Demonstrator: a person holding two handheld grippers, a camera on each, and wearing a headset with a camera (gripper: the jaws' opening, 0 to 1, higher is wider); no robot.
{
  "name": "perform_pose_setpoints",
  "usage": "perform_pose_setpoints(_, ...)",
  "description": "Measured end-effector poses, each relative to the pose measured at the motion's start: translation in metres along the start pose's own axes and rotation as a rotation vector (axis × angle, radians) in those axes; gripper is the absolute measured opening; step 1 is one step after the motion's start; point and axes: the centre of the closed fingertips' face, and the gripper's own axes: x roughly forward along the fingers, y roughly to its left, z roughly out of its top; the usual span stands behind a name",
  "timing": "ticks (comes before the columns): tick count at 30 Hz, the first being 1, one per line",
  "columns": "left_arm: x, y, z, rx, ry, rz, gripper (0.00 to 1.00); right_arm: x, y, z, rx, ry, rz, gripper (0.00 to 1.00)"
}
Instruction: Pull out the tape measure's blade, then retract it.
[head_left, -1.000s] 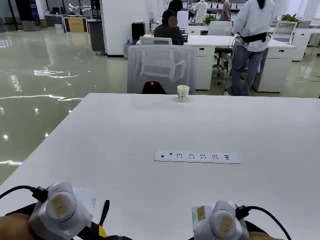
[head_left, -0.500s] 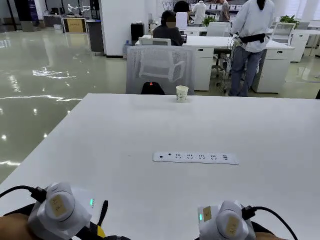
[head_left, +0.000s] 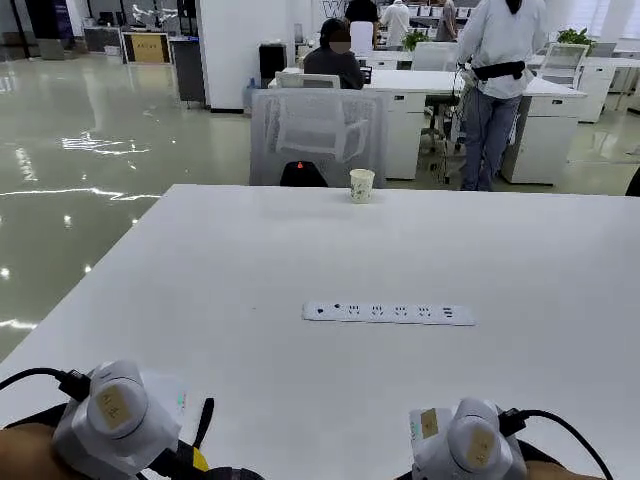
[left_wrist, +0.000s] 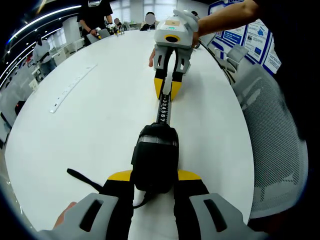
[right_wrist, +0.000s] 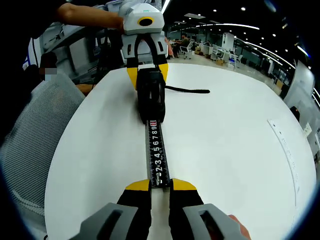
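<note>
Step in hand, by my assessment: step 1 of 2, the pull-out, at an early stage. Your left claw is pinching the tape measure's case by its 2 sides. The case rests low on the white table, near your edge of it, and its black strap trails loose on the surface beside it. Your right claw faces the left one and is pressed together on the tip of the blade. The blade lies flat and straight along the table between the 2 claws. A short run of printed numerals shows between the case mouth and the right claw's yellow tips, so the blade appears only partly drawn. The 2 claws stand near each other, in line. A power strip lies further out at mid-table and a paper cup stands at the far edge, both well apart from the work and no obstruction. The next move calls for this: draw the right claw away from the case along the blade's own line, with the left claw holding the case firm and level so it is not dragged or twisted. Mind the pinch on the tip, which looks narrow. In my judgement a slip there would let the blade snap back into the case. For step 2, bring the right claw back toward the case under control, and do not simply let go of the tip.
</note>
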Motion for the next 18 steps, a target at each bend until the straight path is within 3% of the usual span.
perform_pose_setpoints(18, 0.000, -0.001, 0.000, 0.003, 0.004, 0.000, 0.25, -0.014, -0.001, -0.018, 0.019, 0.005, -0.012, 0.08)
